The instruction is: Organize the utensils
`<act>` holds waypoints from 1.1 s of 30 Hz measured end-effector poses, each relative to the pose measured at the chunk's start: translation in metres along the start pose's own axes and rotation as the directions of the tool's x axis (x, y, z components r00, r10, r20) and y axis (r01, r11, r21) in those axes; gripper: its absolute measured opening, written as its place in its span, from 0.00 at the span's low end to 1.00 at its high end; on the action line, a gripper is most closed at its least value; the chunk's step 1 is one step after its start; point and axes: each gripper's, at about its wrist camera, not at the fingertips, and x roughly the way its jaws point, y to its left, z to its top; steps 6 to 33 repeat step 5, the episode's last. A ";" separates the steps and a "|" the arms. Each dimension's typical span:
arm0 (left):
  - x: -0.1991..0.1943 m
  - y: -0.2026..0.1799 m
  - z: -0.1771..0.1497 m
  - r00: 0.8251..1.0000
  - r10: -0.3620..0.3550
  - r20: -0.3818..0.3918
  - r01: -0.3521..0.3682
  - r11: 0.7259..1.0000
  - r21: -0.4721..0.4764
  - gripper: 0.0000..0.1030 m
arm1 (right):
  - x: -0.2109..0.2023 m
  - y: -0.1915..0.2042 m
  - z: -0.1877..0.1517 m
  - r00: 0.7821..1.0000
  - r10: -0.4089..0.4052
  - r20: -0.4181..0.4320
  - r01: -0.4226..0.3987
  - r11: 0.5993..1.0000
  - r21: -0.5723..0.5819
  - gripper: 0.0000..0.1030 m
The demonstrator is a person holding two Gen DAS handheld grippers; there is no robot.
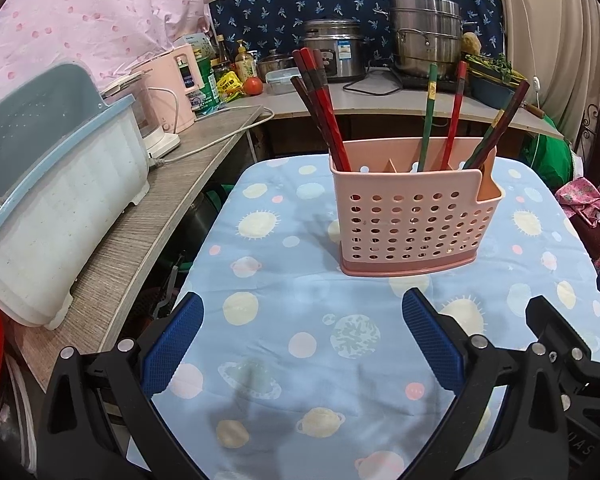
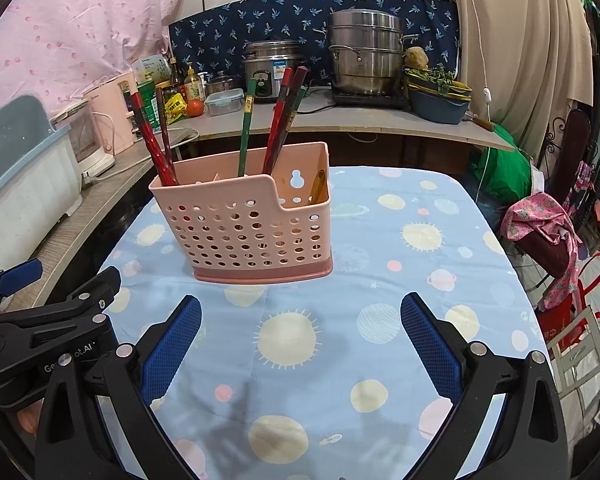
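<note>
A pink perforated utensil holder (image 1: pixel 412 220) stands upright on the blue planet-print tablecloth (image 1: pixel 300 344). It also shows in the right wrist view (image 2: pixel 248 232). Several red, dark and green chopsticks (image 1: pixel 324 108) stand in its compartments, some leaning left, some right (image 2: pixel 278 120). My left gripper (image 1: pixel 302 312) is open and empty, hovering over the cloth in front of the holder. My right gripper (image 2: pixel 300 314) is open and empty, in front of the holder and to its right. Each gripper shows at the edge of the other's view.
A white and blue dish bin (image 1: pixel 56 208) sits on the wooden counter (image 1: pixel 148 236) to the left. Pots, a rice cooker (image 1: pixel 336 52), bottles and a tomato crowd the back counter. Cloth-covered items and a chair (image 2: pixel 548 236) stand at the right.
</note>
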 end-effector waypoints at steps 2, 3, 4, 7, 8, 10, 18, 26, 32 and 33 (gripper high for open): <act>0.002 0.000 0.000 1.000 0.006 -0.003 -0.006 1.000 -0.004 0.92 | 0.000 0.000 0.000 1.000 -0.003 0.000 0.003 1.000 -0.001 0.94; 0.002 -0.001 0.000 1.000 0.005 -0.001 -0.005 1.000 -0.001 0.92 | 0.001 0.000 0.001 1.000 -0.004 -0.001 0.004 1.000 -0.002 0.94; 0.003 -0.002 0.001 1.000 0.002 -0.003 -0.002 1.000 0.003 0.92 | 0.002 0.000 0.001 1.000 -0.005 -0.003 0.005 1.000 -0.002 0.94; 0.005 -0.002 0.001 1.000 -0.002 -0.007 0.002 1.000 0.007 0.92 | 0.003 0.000 0.001 1.000 -0.005 -0.004 0.005 1.000 -0.002 0.94; 0.005 -0.002 0.001 1.000 -0.002 -0.007 0.002 1.000 0.007 0.92 | 0.003 0.000 0.001 1.000 -0.005 -0.004 0.005 1.000 -0.002 0.94; 0.005 -0.002 0.001 1.000 -0.002 -0.007 0.002 1.000 0.007 0.92 | 0.003 0.000 0.001 1.000 -0.005 -0.004 0.005 1.000 -0.002 0.94; 0.005 -0.002 0.001 1.000 -0.002 -0.007 0.002 1.000 0.007 0.92 | 0.003 0.000 0.001 1.000 -0.005 -0.004 0.005 1.000 -0.002 0.94; 0.005 -0.002 0.001 1.000 -0.002 -0.007 0.002 1.000 0.007 0.92 | 0.003 0.000 0.001 1.000 -0.005 -0.004 0.005 1.000 -0.002 0.94; 0.005 -0.002 0.001 1.000 -0.002 -0.007 0.002 1.000 0.007 0.92 | 0.003 0.000 0.001 1.000 -0.005 -0.004 0.005 1.000 -0.002 0.94; 0.005 -0.002 0.001 1.000 -0.002 -0.007 0.002 1.000 0.007 0.92 | 0.003 0.000 0.001 1.000 -0.005 -0.004 0.005 1.000 -0.002 0.94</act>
